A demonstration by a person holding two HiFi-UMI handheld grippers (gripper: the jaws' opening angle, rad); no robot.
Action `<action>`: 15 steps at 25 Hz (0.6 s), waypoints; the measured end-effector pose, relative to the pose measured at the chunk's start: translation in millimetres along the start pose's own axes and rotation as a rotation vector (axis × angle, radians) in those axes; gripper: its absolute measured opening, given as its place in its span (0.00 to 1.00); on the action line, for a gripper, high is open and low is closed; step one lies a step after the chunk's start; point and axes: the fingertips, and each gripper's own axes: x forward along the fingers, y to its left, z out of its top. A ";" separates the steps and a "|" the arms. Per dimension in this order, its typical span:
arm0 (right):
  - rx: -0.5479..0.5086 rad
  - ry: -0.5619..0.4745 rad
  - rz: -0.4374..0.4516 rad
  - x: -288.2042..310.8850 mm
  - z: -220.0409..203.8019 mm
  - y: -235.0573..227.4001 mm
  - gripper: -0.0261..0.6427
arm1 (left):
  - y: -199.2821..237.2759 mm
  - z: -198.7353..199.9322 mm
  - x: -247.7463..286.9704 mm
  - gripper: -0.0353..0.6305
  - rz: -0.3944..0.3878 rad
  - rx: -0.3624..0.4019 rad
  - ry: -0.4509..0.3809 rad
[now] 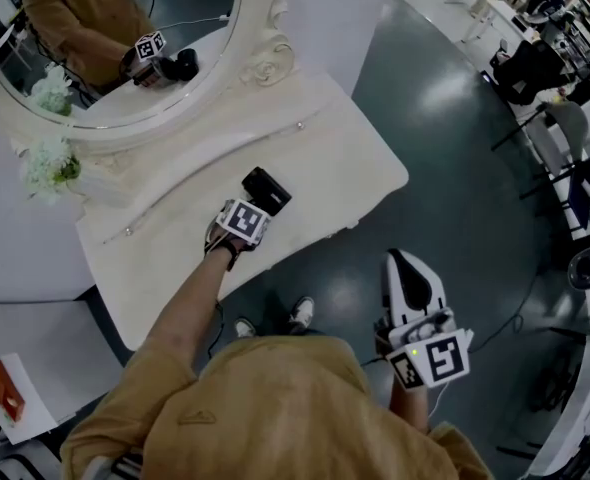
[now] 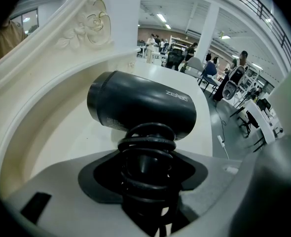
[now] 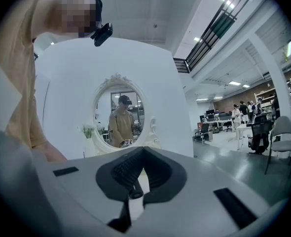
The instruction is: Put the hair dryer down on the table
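- Head view: the hair dryer [image 1: 266,190] is held over the white bench [image 1: 345,158] by the left tongs [image 1: 254,206], below an oval mirror [image 1: 115,38]. The right tongs [image 1: 408,273] are carried low over the grey floor [image 1: 465,168], clear of the bench.
- Left gripper view: the tongs are closed on the dryer's handle, which is wound with its cord [image 2: 146,147]. Whether the barrel touches the bench cannot be told. The set-down is judged in hand; lowering and release are called for.
- Right gripper view: these tongs are shut and empty. An open hall with people [image 3: 236,113] is seen beyond.
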 end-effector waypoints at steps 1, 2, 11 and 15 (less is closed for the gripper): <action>0.002 -0.002 -0.003 -1.5 -0.1 -0.4 0.04 | -0.9 0.0 0.4 0.44 -0.002 -0.001 0.001; 0.003 -0.004 -0.005 -3.0 -0.3 -0.8 0.04 | -1.4 0.1 0.6 0.44 -0.002 -0.002 0.001; 0.014 -0.014 -0.017 -13.1 -0.9 -4.7 0.04 | 0.3 0.2 -2.2 0.46 0.026 -0.001 0.003; 0.018 -0.014 -0.022 -17.9 -1.3 -7.9 0.04 | 0.0 -0.6 -2.9 0.46 0.028 -0.005 0.006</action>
